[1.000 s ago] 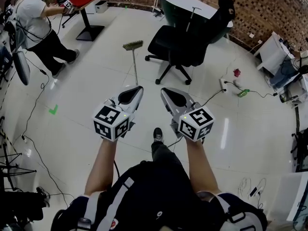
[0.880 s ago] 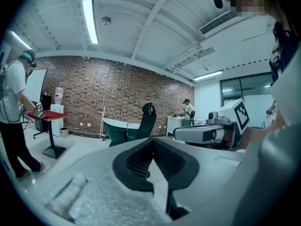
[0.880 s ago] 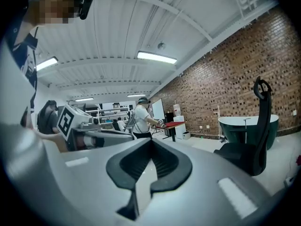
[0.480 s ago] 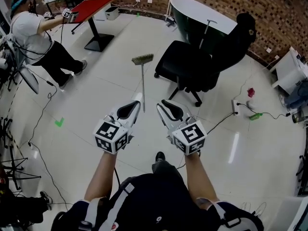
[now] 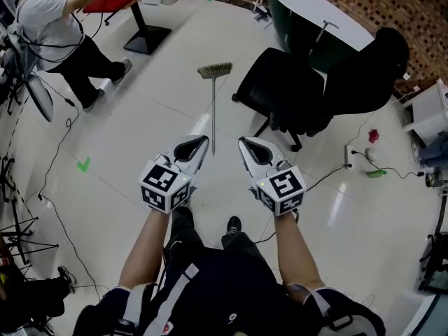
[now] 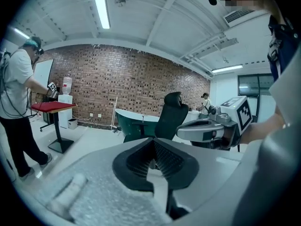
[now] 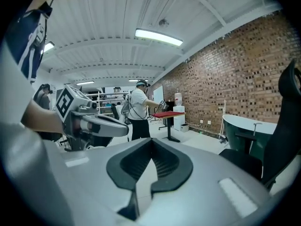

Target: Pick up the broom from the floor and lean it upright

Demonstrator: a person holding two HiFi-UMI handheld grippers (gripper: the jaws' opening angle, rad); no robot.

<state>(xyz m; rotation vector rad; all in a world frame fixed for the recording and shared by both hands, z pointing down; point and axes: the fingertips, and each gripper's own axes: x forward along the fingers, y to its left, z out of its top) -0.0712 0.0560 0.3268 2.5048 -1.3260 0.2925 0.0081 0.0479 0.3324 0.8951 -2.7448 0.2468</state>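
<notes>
Grippers check, OP here: left gripper (image 5: 203,141) and right gripper (image 5: 242,143) are side by side, both with jaws pressed together and nothing between them. That slim grey-handled broom with the brown bristle head (image 5: 213,110) is lying flat on the glossy white tiled floor (image 5: 126,152), straight ahead of the tips. From the head view, the near end of the handle shows between the two grippers, with the bristles at the far end. Black swivel office chair (image 5: 294,93) sits ahead, off to the right gripper's side, near the handle. How would you go in?

Reply: lol you can't grab anything clamped like that, so spread one pair of jaws before you get low. My guess is that thin handle rolls on a slick floor, so come down over it from above with a jaw on each side. Take it a bit past the very end, then put the other gripper further toward the bristles to walk it upright. The chair looks like the nearest thing to lean it on, but it's on wheels and may scoot.
</notes>
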